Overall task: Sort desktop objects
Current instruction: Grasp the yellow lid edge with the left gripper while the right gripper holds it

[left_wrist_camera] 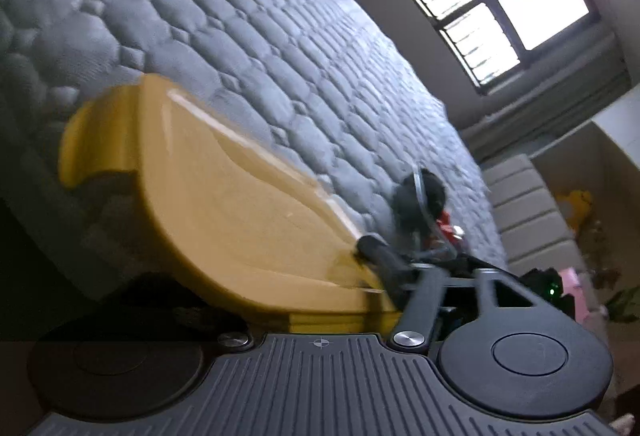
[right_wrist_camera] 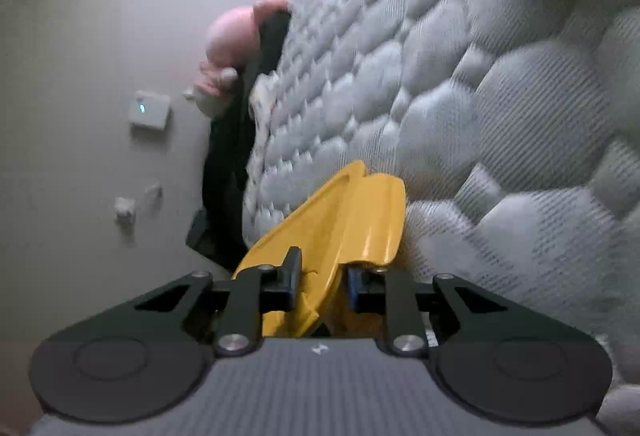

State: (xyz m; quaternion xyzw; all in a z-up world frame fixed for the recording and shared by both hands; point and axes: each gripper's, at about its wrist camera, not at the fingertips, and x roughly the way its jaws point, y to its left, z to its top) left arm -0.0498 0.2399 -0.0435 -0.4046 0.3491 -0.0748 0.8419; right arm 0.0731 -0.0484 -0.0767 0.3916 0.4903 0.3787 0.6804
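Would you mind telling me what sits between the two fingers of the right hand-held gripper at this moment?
In the right wrist view, the yellow plastic piece sits between the fingers of the right hand-held gripper, which press on it. Behind it lies the quilted mattress.

No readable text or labels in view.

Each gripper is built of matte black plastic. The left gripper has a ribbed dark-grey top deck with a small round crosshair mark, flanked by two large round black discs, each with a raised inner circle. Silver screw heads sit at the roots of its flat black link arms, and a tiny green light glows off to one side. The right gripper shows the same discs, silver screws, triangular cut-outs in its arms, a finely textured grey deck with a small pale mark, and blocky black finger pads.
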